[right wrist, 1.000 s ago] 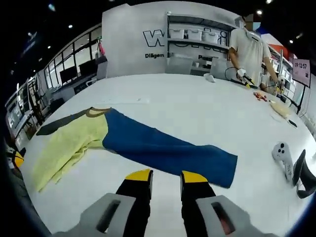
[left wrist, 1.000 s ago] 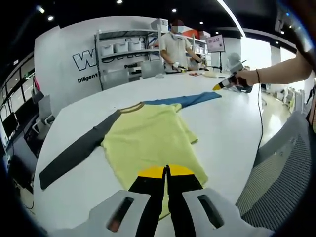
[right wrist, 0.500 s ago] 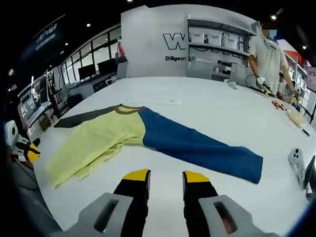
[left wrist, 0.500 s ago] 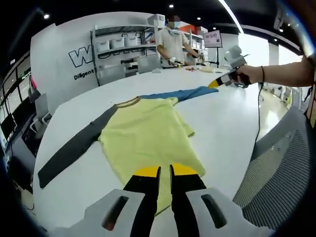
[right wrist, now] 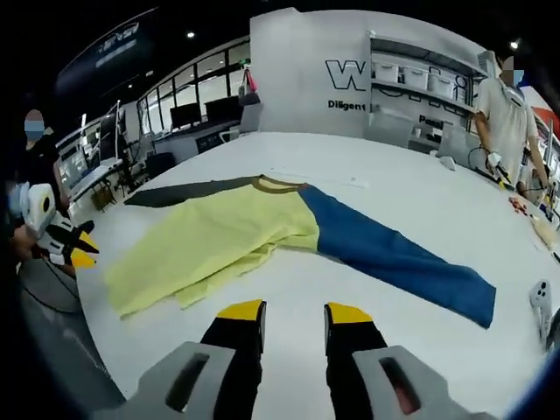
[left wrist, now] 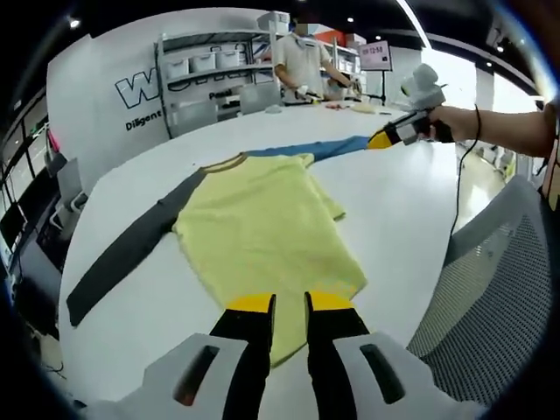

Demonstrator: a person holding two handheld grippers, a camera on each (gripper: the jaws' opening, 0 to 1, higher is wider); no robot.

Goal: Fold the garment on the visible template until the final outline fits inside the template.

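Pre-fold approach: your 2 released claws [left wrist: 289,302] [right wrist: 294,311] hover over the shirt [left wrist: 262,223]; next, grip its hem

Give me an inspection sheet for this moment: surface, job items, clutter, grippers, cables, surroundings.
Surface: white table, large and rounded.
Job's things: shirt lying flat, yellow body, grey sleeve and blue sleeve spread out; template: nothing seen.
Clutter: white controller near the blue cuff.
Grippers: left gripper open at the hem; right gripper open over bare table.
Cables: black cable hanging from the right gripper.
Surroundings: shelving, mesh chair, a person beyond the table.
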